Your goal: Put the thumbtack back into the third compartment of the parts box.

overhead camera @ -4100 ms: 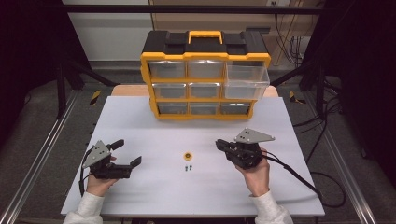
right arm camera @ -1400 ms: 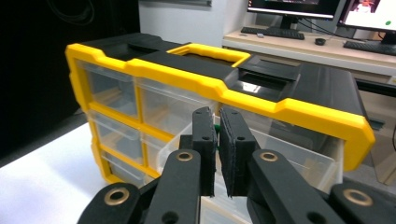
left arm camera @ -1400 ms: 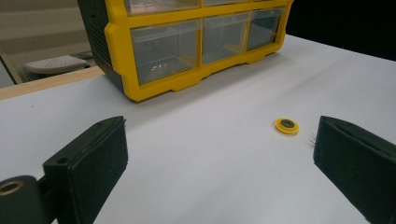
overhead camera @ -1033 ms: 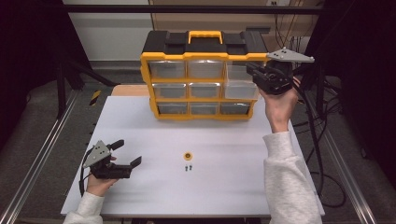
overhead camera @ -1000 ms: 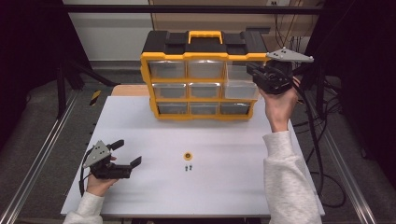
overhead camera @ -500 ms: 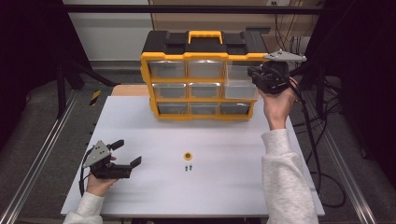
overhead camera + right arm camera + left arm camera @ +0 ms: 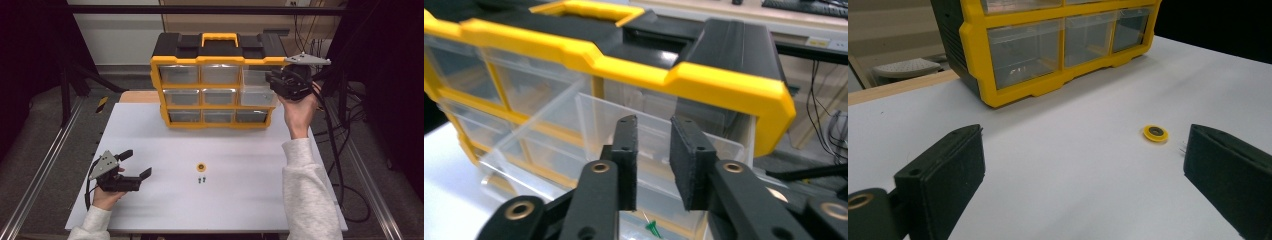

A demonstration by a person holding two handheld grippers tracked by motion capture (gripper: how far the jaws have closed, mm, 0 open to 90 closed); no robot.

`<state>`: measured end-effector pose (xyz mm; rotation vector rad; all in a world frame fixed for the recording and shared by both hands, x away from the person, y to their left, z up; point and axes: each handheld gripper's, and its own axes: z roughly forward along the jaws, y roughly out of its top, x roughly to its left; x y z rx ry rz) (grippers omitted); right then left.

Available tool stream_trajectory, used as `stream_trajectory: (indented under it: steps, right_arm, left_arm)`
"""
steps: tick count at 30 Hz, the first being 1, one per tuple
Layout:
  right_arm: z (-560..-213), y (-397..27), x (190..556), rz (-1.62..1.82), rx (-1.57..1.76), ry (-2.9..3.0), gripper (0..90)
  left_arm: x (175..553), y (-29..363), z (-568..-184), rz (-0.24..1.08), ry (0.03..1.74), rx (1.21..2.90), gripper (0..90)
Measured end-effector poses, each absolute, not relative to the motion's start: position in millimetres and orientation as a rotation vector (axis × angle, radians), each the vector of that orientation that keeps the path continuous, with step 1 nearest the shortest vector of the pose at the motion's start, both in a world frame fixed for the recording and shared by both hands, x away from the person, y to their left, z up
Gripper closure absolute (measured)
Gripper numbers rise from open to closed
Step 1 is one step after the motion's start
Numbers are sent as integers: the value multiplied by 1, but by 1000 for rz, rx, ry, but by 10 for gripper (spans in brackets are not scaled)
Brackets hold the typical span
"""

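Right gripper (image 7: 276, 82): raised at the top-right drawer (image 7: 256, 86) of the yellow-and-black organizer (image 7: 215, 80). In the right gripper view its jaws stand a little apart with a clear gap, poised over the drawer (image 7: 634, 150), which is pulled part-way out of its slot. The pads press on nothing: released. Jaws have just been opening; half a second ago they were nearly closed at the same spot. A small green piece (image 7: 653, 230) lies on the drawer floor below the jaws.

Vs. four seconds ago: the right hand then rested on the white table (image 7: 240, 200) near its front edge; now the arm is stretched forward and up to the organizer's right side. Over the last second the hand has barely shifted.

Left gripper (image 7: 131, 170): at the table's front-left, lying low, jaws spread wide and empty, same place as in all earlier frames.

Yellow ring (image 7: 201, 166) and two small dark screws (image 7: 201, 180) sit mid-table, just apart from each other, unmoved. In the left gripper view the ring (image 7: 1155, 133) lies between the jaws' line of sight, well ahead of them.
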<state>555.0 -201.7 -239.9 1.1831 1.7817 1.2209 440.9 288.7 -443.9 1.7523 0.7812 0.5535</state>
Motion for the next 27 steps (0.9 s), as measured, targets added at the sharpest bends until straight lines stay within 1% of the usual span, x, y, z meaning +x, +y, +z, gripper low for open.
stream_trajectory:
  steps: [2,5,6,10,11,14,17,27]
  right_arm:
    - [-237,-202,550,1247,1164,1769,590]
    - [-235,-199,542,1303,1119,1750,363]
    - [-235,-198,539,1317,1103,1740,303]
    - [-235,-191,525,1324,1060,1706,116]
    - [-235,-190,522,1323,1056,1702,81]
    - [-237,-187,512,1346,1036,1692,35]
    - [-240,-184,501,1374,1020,1690,14]
    - [-256,-175,470,1460,976,1699,5]
  left_arm:
    - [441,289,-444,554,781,1753,26]
    - [441,289,-444,555,780,1756,27]
    - [441,289,-444,555,779,1756,26]
    - [441,289,-444,555,780,1756,26]
    - [441,289,-444,555,780,1756,26]
    - [440,289,-444,556,780,1755,27]
    - [440,289,-444,555,781,1750,27]
    - [440,289,-443,557,780,1749,27]
